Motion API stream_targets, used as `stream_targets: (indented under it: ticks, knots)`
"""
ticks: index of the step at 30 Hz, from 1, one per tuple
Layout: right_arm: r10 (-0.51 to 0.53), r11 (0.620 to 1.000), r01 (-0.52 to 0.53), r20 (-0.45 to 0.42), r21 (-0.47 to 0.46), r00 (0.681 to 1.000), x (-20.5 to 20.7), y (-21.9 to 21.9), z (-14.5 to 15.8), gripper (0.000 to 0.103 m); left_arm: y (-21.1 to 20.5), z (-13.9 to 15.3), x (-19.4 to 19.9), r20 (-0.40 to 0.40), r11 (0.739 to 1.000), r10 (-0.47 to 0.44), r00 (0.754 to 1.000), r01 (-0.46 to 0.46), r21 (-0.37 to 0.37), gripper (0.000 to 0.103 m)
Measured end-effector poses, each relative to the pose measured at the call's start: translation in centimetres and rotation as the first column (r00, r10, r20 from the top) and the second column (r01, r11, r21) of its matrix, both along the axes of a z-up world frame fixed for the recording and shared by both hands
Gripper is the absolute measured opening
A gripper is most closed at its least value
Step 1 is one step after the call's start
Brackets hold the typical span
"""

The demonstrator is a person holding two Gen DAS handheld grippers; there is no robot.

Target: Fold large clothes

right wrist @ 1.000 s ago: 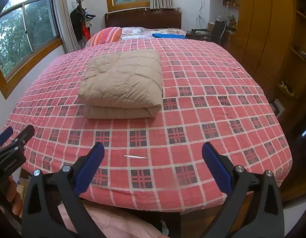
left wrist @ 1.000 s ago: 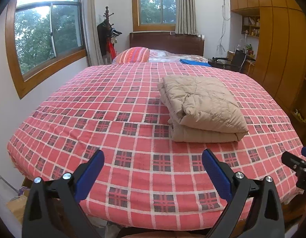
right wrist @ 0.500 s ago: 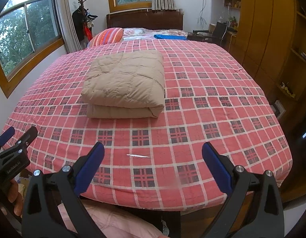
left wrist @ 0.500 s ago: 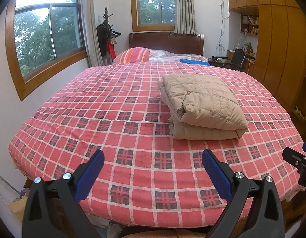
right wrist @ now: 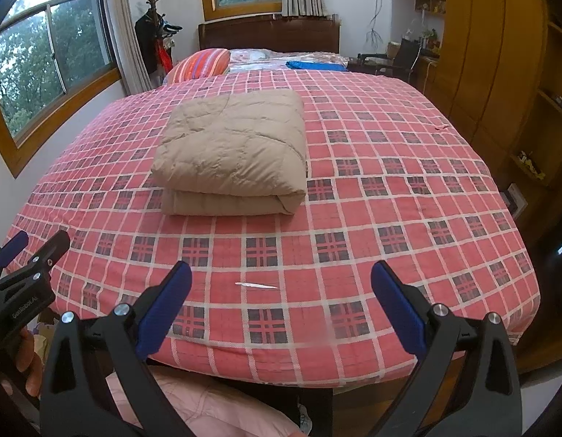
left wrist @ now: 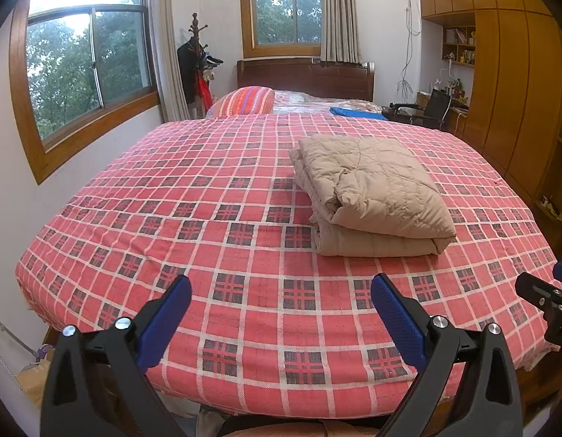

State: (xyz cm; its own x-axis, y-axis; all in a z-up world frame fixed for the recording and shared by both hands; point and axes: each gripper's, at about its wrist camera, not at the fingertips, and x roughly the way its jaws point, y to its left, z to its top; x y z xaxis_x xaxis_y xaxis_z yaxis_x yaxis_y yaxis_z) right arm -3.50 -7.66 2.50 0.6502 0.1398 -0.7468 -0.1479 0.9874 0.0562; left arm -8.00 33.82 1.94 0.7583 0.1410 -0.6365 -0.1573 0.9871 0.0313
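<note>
"GenRobot.AI" printed in pale letters on black body of left tool [right wrist: 22, 251], seen in right wrist view, no other text readable

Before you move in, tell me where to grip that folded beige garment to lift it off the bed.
Grip the folded beige garment at its near edge, coming in low from the foot of the bed. That edge faces both open grippers, the left gripper and right gripper, and its stacked layers show there. Pinching near the two front corners would probably keep the stack together.
</note>
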Motion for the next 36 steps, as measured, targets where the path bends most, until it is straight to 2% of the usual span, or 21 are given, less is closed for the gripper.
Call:
stream_targets:
  ticks: [36]
  knots:
    - [0.026, 0.999, -0.025, -0.034, 0.024, 0.999, 1.6, -0.4, -1.1, 0.098, 0.0, -0.2, 0.4, -0.008, 1.000, -0.002, 1.000, 0.002, -0.003, 0.099]
